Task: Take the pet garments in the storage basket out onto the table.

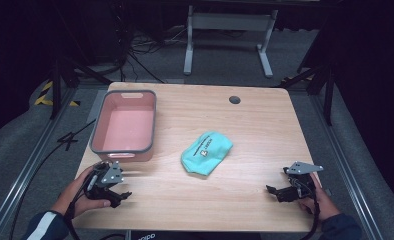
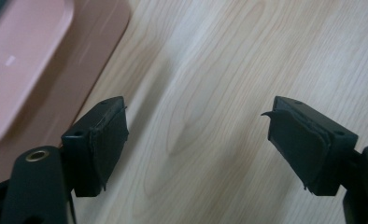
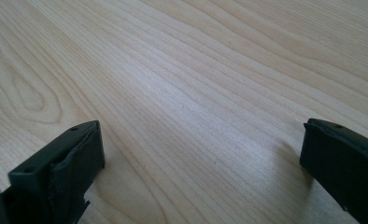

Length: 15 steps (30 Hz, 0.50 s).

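Observation:
A teal pouch point(image 1: 206, 152) with a dark logo lies on the wooden table point(image 1: 245, 120), right of a pink tub point(image 1: 125, 124) with a grey rim. My left gripper point(image 1: 119, 192) is held low over the table's front left corner, just below the tub; its jaws stand open over bare wood point(image 2: 198, 126), and the tub's pink wall point(image 2: 37, 60) fills the upper left of the left gripper view. My right gripper point(image 1: 275, 191) rests near the front right corner, open, with only wood grain between its jaws point(image 3: 201, 140).
A dark round cable hole point(image 1: 234, 99) sits near the table's far edge. Beyond the table stand a white metal frame point(image 1: 230, 30) and floor cables point(image 1: 135, 50). Rails run along both sides of the table.

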Available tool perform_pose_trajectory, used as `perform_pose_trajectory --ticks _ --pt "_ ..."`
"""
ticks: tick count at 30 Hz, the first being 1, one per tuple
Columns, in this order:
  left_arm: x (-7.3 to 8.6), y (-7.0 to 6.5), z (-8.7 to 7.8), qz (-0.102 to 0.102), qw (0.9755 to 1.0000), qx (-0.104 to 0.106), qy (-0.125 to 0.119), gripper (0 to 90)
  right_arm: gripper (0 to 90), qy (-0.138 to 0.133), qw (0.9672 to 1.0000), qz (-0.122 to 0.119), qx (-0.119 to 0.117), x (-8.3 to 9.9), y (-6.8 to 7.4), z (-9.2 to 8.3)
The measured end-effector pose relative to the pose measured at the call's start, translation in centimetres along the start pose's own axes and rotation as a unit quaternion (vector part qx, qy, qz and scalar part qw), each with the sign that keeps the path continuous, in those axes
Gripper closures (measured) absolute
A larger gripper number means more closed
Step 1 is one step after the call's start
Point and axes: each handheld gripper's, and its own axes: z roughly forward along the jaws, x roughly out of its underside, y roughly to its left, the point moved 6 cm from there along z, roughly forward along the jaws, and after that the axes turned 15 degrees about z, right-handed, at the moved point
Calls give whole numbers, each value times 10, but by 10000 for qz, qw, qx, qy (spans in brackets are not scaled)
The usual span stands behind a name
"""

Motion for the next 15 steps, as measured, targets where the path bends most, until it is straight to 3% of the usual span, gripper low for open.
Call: perform_pose_trajectory --ticks 1,4,5,8,9,10,11,13,15 --pt "0 0 0 0 10000 0 0 201 2 1 10000 1 -1 0 0 0" --pt "25 1 3 -391 9992 -9 -100 196 2 1 10000 1 -2 0 0 0" --pt "31 1 4 -547 9982 23 -237 195 2 0 10000 -1 0 0 0 0" --pt "40 0 6 -708 9969 58 -338 192 2 1 10000 -1 -1 0 0 0" --pt "46 -1 7 -953 9939 58 -546 164 2 1 10000 1 -1 0 0 0" --pt "46 -1 7 -953 9939 58 -546 163 2 1 10000 1 -1 0 0 0" --pt "48 -1 8 -1103 9916 -32 -677 163 2 1 10000 1 0 0 0 0" --pt "51 -3 10 -1212 9875 -224 -987 142 2 1 10000 1 0 0 0 0" --pt "53 -2 9 -1226 9873 -263 -973 137 2 2 10000 0 0 0 0 0"
